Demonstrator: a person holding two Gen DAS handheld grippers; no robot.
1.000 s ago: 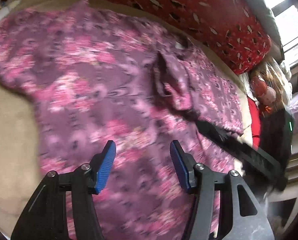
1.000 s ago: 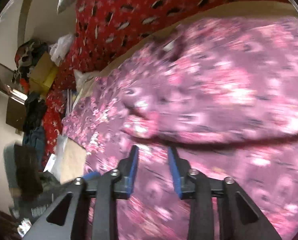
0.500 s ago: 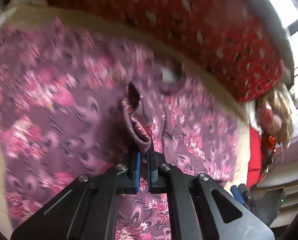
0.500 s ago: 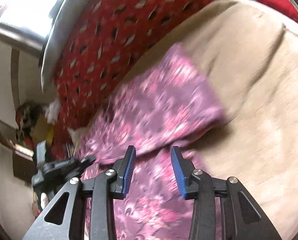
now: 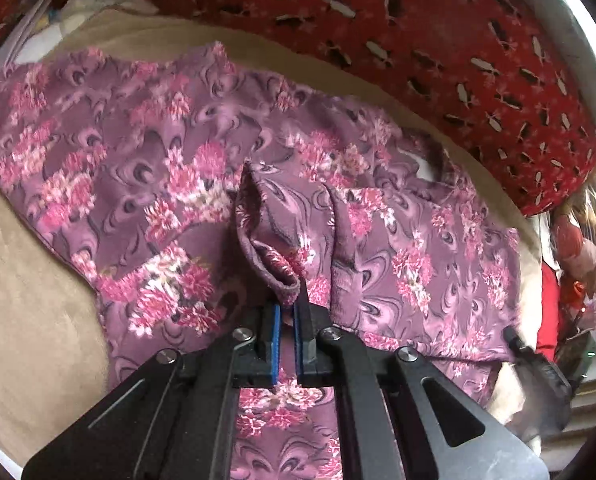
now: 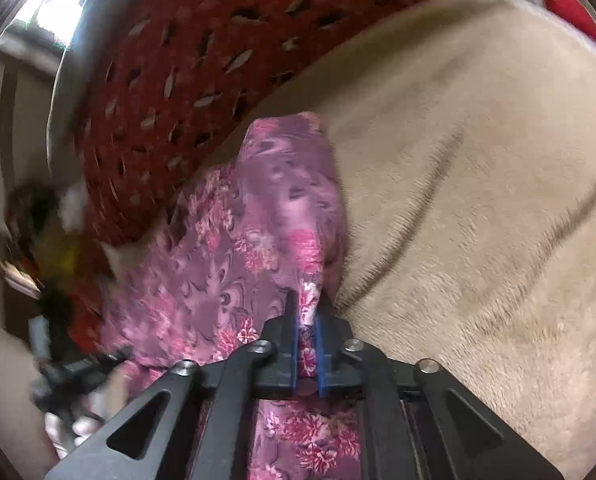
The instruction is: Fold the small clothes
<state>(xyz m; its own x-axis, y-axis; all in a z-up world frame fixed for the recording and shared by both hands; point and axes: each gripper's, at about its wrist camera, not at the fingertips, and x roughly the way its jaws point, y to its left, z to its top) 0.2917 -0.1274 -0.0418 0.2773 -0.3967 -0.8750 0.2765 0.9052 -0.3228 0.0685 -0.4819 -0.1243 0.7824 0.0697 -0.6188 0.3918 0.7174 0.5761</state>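
Judging by layout, folding looks barely begun: floral garment (image 5: 201, 148) lies mostly spread on the beige blanket (image 6: 478, 184), left gripper (image 5: 285, 320) nearly closed pinching its hem, right gripper (image 6: 306, 320) likewise clamped on an edge.

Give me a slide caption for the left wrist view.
Left gripper pinching a raised fold of the purple floral fabric garment spread on a beige blanket.
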